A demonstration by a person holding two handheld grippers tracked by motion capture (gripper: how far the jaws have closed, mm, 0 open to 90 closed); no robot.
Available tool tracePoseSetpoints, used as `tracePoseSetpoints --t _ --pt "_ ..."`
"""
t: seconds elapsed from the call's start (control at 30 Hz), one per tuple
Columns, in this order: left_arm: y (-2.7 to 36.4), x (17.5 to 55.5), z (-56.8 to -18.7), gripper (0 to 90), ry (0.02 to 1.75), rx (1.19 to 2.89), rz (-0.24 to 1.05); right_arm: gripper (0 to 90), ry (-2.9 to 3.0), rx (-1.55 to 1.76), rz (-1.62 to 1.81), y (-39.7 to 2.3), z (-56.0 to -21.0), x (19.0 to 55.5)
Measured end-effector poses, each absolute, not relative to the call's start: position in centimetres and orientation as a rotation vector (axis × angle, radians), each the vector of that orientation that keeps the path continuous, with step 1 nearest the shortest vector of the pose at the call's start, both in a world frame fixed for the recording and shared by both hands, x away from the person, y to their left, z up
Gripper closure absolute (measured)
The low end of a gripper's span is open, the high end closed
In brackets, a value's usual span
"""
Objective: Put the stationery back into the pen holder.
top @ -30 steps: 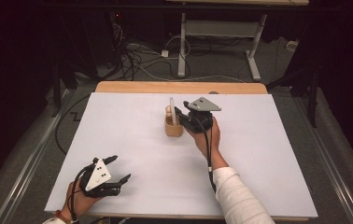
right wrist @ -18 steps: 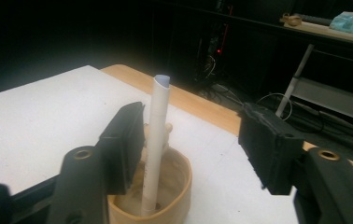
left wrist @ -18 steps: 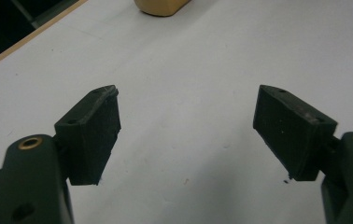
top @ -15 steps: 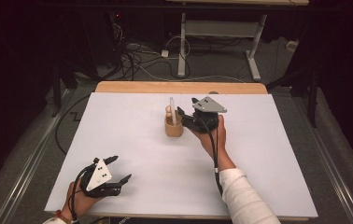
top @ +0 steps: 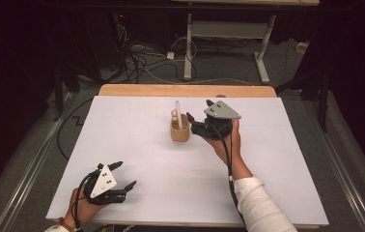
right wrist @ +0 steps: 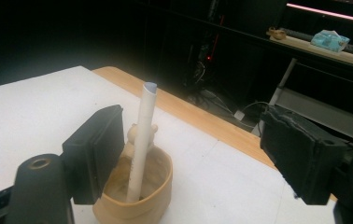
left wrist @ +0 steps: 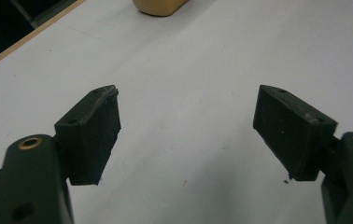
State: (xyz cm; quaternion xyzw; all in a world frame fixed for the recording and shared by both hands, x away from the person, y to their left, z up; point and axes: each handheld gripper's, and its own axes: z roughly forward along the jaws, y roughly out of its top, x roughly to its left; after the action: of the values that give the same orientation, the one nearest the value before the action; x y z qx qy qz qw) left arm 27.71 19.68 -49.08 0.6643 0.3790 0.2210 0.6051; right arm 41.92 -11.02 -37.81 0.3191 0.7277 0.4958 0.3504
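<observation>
A small tan wooden cup (top: 180,131) stands near the middle of the white table top (top: 147,159), with a white tube (top: 177,114) leaning upright inside it. In the right gripper view the cup (right wrist: 153,186) and tube (right wrist: 143,140) sit just ahead of the left jaw. My right gripper (top: 199,117) hovers right beside the cup, open, with nothing between its jaws. My left gripper (top: 124,175) rests near the table's front left corner, open and empty; the cup's base (left wrist: 159,6) shows far ahead in its view.
A wooden strip (top: 185,90) runs along the table's far edge. Beyond it lie cables on the floor (top: 142,63) and a desk frame (top: 229,34). A shelf with a tissue pack (right wrist: 329,39) shows in the right gripper view.
My right gripper has drifted slightly right and away from the cup, leaving the tube standing in it. The left gripper has not moved.
</observation>
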Motion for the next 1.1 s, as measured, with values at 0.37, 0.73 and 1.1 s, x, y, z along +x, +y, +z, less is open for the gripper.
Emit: tracePoseSetpoints --t 0.37,0.73,1.1 --pt "19.7 27.7 -49.0 22.4 0.878 1.532 0.514 17.7 1.901 0.800 1.261 -11.9 -37.3 41.0" --pt "19.7 27.7 -49.1 22.3 0.878 1.539 0.516 17.5 1.909 0.769 1.195 -13.1 -36.9 39.7" --pt "19.6 27.7 -49.1 22.3 0.876 1.541 0.518 16.9 1.924 0.726 1.188 -14.2 -37.4 37.8"
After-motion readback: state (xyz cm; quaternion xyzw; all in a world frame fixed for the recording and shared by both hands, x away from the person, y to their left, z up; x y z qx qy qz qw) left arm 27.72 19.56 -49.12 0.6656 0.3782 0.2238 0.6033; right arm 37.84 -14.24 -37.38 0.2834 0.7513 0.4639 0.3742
